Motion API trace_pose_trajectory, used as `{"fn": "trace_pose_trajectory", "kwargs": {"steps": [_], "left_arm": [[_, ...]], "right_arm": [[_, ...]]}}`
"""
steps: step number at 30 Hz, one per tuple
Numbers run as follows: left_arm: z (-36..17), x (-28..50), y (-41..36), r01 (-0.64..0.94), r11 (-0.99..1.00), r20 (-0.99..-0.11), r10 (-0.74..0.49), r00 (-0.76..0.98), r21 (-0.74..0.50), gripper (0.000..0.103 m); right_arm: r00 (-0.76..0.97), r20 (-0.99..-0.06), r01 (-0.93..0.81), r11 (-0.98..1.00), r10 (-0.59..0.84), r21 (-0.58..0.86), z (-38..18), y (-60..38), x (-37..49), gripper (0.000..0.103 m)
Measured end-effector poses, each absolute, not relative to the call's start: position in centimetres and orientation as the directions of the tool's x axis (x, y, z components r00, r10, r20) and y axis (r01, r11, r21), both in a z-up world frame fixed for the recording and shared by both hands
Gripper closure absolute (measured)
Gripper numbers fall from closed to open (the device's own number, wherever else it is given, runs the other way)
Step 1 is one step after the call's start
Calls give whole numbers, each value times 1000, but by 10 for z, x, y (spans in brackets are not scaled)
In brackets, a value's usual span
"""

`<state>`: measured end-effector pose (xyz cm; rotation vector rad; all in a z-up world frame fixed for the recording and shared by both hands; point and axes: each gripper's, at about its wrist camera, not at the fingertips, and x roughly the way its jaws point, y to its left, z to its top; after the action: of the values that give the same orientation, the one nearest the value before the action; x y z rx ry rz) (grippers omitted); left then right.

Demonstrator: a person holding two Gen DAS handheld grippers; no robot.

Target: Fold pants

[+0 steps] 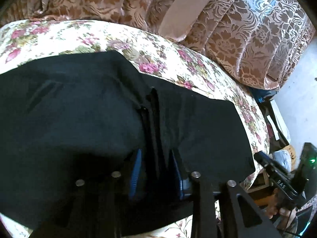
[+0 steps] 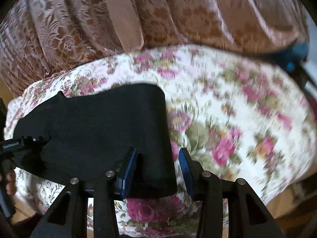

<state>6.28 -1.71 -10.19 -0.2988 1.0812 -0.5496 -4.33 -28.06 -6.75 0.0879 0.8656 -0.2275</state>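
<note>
Black pants (image 1: 79, 109) lie spread on a floral bedsheet (image 1: 59, 37). My left gripper (image 1: 156, 173) points down onto them. A raised ridge of black cloth runs up from between its blue pads (image 1: 136, 170), and the jaws stand partly apart around it. In the right wrist view the pants (image 2: 99, 119) end in a straight right edge. My right gripper (image 2: 157, 170) straddles that edge and is open. One pad (image 2: 128, 170) is over the cloth, the other over the sheet (image 2: 237, 109). Each gripper shows at the rim of the other's view: the right gripper (image 1: 277, 178) and the left gripper (image 2: 19, 140).
A brown patterned bedspread or curtain (image 1: 247, 39) hangs in folds behind the bed, also filling the top of the right wrist view (image 2: 79, 29). Pale floor (image 1: 297, 91) and dark clutter lie off the bed's right end. A hand (image 2: 10, 182) grips the left tool's handle.
</note>
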Motion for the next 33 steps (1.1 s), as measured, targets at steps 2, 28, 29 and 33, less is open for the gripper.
{"fn": "trace_pose_trajectory", "kwargs": {"steps": [2,28,29,33], "left_arm": [[-96,58,-9,261,840,-744,-543,389,-476,70],[-91,3,171,-140,864,-741,-320,591,-484,45],[-91,-3,190,-186,845,-736,-302,606,-500,45],[-102,-26,254,-346,746,-723,-254,642,-569,45]], "right_arm": [[644,-735,222,971,-211,-84,-57,-268,-40,56],[676,-737,-153,979,2,-138,-50,-121,13,49],[669,-743,-161,979,15,-126,-53,-120,13,49],[636,-770,-180,981,55,-79,-69,-114,16,49]]}}
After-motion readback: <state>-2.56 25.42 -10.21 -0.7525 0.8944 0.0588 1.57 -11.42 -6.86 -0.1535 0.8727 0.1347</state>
